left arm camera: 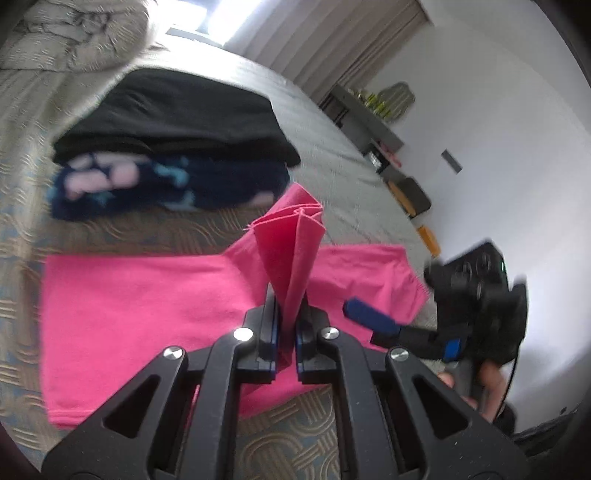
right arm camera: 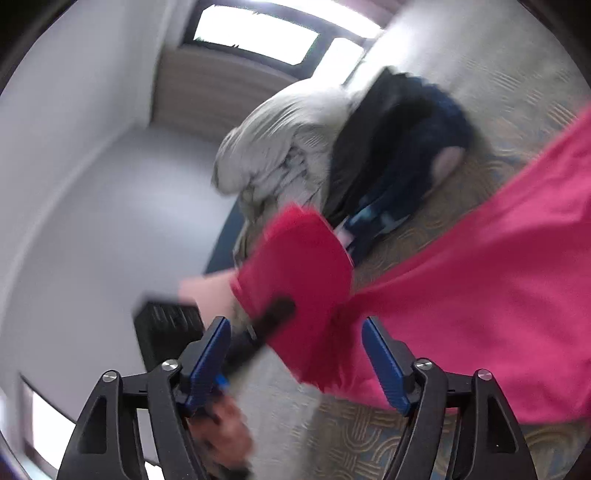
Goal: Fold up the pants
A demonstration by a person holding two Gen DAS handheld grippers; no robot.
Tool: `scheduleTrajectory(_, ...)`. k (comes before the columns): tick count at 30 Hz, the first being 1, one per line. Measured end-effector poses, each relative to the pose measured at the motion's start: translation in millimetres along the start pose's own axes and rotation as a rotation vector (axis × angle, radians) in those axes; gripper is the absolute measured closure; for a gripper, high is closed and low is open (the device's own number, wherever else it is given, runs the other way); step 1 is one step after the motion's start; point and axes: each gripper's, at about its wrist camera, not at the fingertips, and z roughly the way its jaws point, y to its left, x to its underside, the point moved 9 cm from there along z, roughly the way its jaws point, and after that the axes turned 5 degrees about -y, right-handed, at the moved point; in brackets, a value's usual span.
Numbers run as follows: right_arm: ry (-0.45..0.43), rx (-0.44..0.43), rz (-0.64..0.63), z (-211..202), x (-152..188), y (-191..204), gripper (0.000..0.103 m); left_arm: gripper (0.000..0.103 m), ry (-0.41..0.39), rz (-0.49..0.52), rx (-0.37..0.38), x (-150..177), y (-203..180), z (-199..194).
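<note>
A: Two grippers, and only one has cloth. The left gripper [left arm camera: 286,317] has its jaws clamped on a pleated bunch of the pink pants [left arm camera: 147,314], which stands up at twelve o'clock from the jaws. The rest of the pants lies flat on the bed [left arm camera: 22,229], spreading from nine to three o'clock.

B: And the right gripper [right arm camera: 295,365]?

A: Jaws apart, nothing between them. In the left view it sits at three o'clock, just off the pants' edge.

B: So how should the fold go?

A: I'd judge the held end needs carrying across and laying edge to edge on the flat part, low and slow so the pleats don't drag. The free gripper could pin or smooth the far edge.

B: Count?

A: One pink pants, one stack of folded clothes [left arm camera: 173,147] at eleven o'clock, a black piece over a dark blue patterned one, and one rumpled duvet [left arm camera: 74,33] beyond.
</note>
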Motion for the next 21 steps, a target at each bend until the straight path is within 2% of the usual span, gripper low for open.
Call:
scheduleTrajectory(3, 0.039, -0.007, 0.091, 1, -12, -22, 0.022, 0.095, 0.040, 0.025, -0.022, 17, -14, 27)
scheduleTrajectory(6, 0.088, 0.009, 0.162, 12, -21, -43, 0.022, 0.095, 0.069, 0.098, -0.073, 34, -25, 41)
scheduleTrajectory(8, 0.119, 0.060, 0.193, 17, -21, -58, 0.022, 0.089, 0.096, 0.153, -0.093, 48, -32, 47)
scheduleTrajectory(9, 0.123, 0.087, 0.191, 18, -22, -65, 0.021, 0.083, 0.113, 0.177, -0.090, 56, -35, 49)
scheduleTrajectory(11, 0.126, 0.115, 0.168, 16, -22, -71, 0.022, 0.078, 0.132, 0.194, -0.072, 66, -41, 53)
scheduleTrajectory(15, 0.145, 0.142, 0.163, 16, -20, -81, 0.023, 0.077, 0.154, 0.179, -0.043, 78, -42, 57)
scheduleTrajectory(16, 0.153, 0.154, 0.155, 17, -19, -84, 0.030, 0.077, 0.154, 0.168, -0.036, 78, -40, 57)
scheduleTrajectory(17, 0.164, 0.175, 0.144, 15, -17, -87, 0.045, 0.077, 0.152, 0.154, -0.028, 77, -38, 57)
scheduleTrajectory(18, 0.184, 0.202, 0.133, 17, -14, -91, 0.054, 0.077, 0.148, 0.128, -0.015, 75, -32, 55)
scheduleTrajectory(19, 0.197, 0.214, 0.122, 19, -13, -92, 0.078, 0.077, 0.145, 0.114, -0.007, 73, -31, 54)
scheduleTrajectory(20, 0.211, 0.236, 0.099, 22, -12, -94, 0.098, 0.077, 0.144, 0.104, -0.002, 72, -32, 56)
scheduleTrajectory(21, 0.209, 0.255, 0.078, 22, -12, -95, 0.098, 0.077, 0.138, 0.098, 0.001, 71, -33, 55)
